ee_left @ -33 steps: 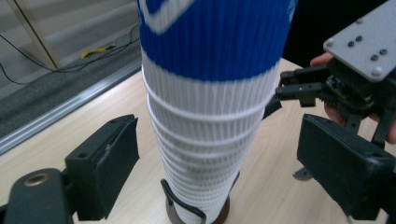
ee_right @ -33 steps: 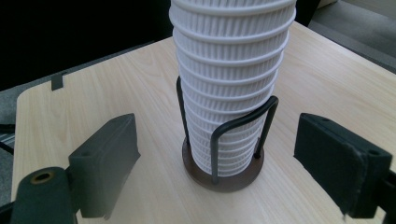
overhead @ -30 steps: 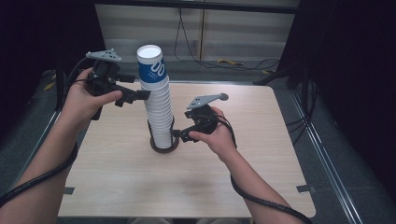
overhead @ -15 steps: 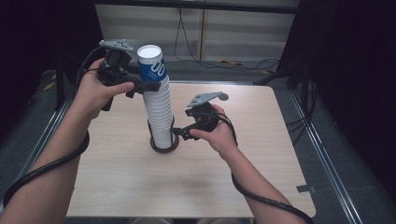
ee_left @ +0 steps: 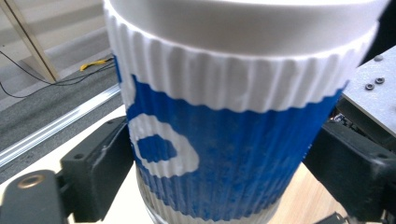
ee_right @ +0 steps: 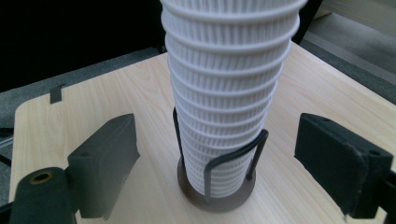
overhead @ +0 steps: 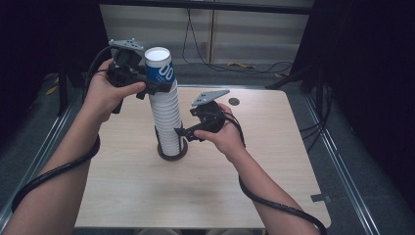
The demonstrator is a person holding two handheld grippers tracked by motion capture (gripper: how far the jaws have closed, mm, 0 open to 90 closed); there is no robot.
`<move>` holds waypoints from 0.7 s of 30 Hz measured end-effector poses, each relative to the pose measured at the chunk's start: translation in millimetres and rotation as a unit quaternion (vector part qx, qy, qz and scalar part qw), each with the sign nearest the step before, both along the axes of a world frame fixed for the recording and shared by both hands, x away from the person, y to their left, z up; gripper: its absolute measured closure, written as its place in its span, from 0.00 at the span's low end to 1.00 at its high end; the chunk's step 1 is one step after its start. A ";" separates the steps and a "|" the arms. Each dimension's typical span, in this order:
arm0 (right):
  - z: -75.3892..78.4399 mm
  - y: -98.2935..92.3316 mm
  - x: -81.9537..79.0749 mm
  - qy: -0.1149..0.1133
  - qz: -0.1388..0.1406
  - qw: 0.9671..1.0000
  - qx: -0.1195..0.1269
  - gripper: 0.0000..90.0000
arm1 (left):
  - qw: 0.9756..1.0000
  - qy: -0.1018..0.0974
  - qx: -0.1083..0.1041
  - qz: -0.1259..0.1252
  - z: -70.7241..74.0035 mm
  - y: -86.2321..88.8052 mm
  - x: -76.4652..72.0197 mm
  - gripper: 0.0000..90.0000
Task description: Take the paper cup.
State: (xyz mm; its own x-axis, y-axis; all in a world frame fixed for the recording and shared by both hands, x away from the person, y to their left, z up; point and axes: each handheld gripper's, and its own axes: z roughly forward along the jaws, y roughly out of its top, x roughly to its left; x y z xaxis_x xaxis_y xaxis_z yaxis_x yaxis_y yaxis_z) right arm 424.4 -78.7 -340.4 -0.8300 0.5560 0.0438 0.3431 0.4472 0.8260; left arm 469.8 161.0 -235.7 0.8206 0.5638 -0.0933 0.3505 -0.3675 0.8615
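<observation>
the top cup (overhead: 159,66) is a light paper thing – ribbed, a little grippy, and easy to crush if squeezed hard. the best hold looks to be on its blue band, below the rolled rim, where the wall is stiffened by the cup nested inside it. pulled straight up it should slide free, though nested cups can cling and drag the next one along, so the stack wants steadying lower down.

it sits at the very top of a tall stack of white ribbed cups (overhead: 168,122), which stands in a dark wire holder (overhead: 172,151) on the surface (overhead: 274,161), left of centre. the cup has a white rim, a white ribbed collar and a blue body with white lettering; the cups beneath are plain white.

the left gripper (overhead: 152,86) has its jaws spread on either side of the top cup – they have just been opening, with the cup between them, and the pads seem to stand just off the blue wall. the right gripper (overhead: 182,133) sits near the lower stack, jaws released and well apart from it.
</observation>
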 end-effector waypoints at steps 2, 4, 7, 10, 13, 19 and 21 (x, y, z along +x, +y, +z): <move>3.2 3.1 1.6 -0.004 0.001 1.000 0.002 0.14 | 1.000 -0.001 -0.006 0.002 0.0 0.8 0.3 0.16; 7.6 6.3 3.8 -0.006 0.002 1.000 0.000 0.14 | 1.000 0.001 -0.014 0.005 0.3 2.6 0.9 0.17; 11.4 8.2 6.3 -0.009 -0.002 1.000 0.001 0.14 | 1.000 0.000 -0.014 0.007 -0.2 3.7 1.1 0.19; 15.2 8.3 8.5 -0.013 -0.015 1.000 0.006 0.14 | 1.000 0.002 -0.016 0.011 -0.1 5.5 1.3 0.20; 18.0 7.6 10.8 -0.013 -0.019 1.000 0.007 0.14 | 1.000 -0.001 -0.011 0.012 1.1 4.6 0.3 0.21; 29.4 9.7 15.9 -0.020 -0.023 0.999 0.025 0.13 | 1.000 0.004 -0.008 0.013 2.5 3.5 0.3 0.21; 33.3 12.6 16.7 -0.021 -0.023 0.999 0.030 0.13 | 1.000 0.004 -0.006 0.015 2.9 3.2 0.0 0.21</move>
